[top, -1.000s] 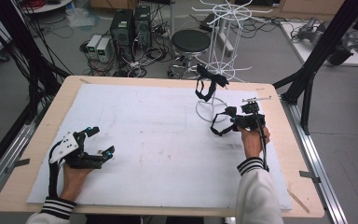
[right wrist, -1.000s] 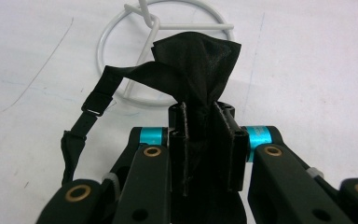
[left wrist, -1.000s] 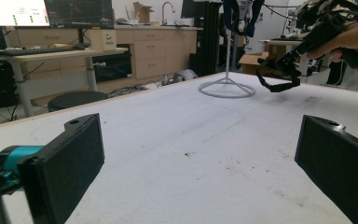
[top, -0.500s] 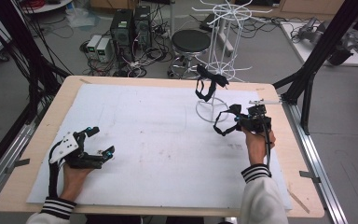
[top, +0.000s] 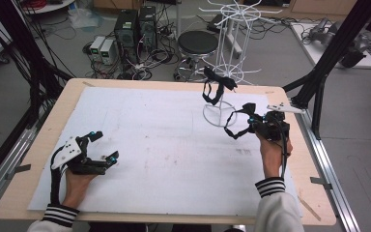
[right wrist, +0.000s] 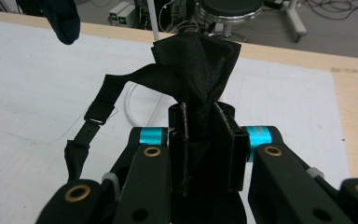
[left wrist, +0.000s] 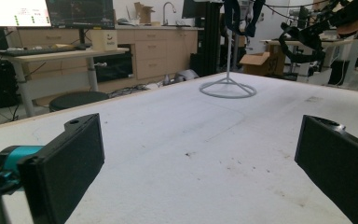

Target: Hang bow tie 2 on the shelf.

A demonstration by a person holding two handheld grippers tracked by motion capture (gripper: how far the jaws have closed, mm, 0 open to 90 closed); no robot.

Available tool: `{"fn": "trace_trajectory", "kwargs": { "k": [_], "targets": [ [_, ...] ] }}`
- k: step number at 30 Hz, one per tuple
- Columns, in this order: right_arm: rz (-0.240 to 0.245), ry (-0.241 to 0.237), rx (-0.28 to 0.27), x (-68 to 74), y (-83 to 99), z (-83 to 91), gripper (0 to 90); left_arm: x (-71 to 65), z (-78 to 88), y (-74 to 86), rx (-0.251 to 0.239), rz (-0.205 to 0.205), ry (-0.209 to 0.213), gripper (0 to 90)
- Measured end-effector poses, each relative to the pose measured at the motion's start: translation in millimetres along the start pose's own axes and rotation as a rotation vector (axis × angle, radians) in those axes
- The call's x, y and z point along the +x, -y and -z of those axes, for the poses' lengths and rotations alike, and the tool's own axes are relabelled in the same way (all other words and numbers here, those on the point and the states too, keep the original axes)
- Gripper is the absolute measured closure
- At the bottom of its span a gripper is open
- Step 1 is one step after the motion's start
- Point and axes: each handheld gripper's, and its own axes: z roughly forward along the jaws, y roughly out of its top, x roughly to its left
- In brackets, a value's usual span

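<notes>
Right tongs (right wrist: 204, 140) clamp the black strap item (right wrist: 200, 65), held above the table (top: 149, 145) beside the white wire rack (top: 222, 63); left tongs (top: 104, 147) rest apart. Carrying step; you next need to hook it onto a free prong.

Black fabric mask (right wrist: 200, 70) with black strap (right wrist: 98, 112) — pinched in black right hand-held gripper (right wrist: 204, 140), teal accents at its jaws. White wire stand (top: 220, 113), second black mask (top: 215, 87) hung on it. Bench (top: 290, 193) pale wood under white sheet (top: 164, 145). Cuffs (top: 269, 186) striped black-and-white.
</notes>
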Motion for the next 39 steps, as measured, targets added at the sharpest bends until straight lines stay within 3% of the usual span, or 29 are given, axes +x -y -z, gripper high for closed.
{"fn": "trace_trajectory", "kwargs": {
  "k": [14,26,39],
  "targets": [
    [-0.024,0.020,-0.122,-11.2,-6.6,28.6,77.0,-0.1,-0.1,0.0,-0.001,0.001,-0.001,1.8],
    [-0.052,0.007,-0.215,-16.5,-18.9,38.6,77.0,-0.1,0.0,0.1,-0.001,0.005,-0.004,1.8],
    [-0.027,0.018,-0.247,-18.2,-45.8,37.8,77.0,0.3,0.3,0.2,-0.004,0.006,-0.003,1.8]
  ]
}}
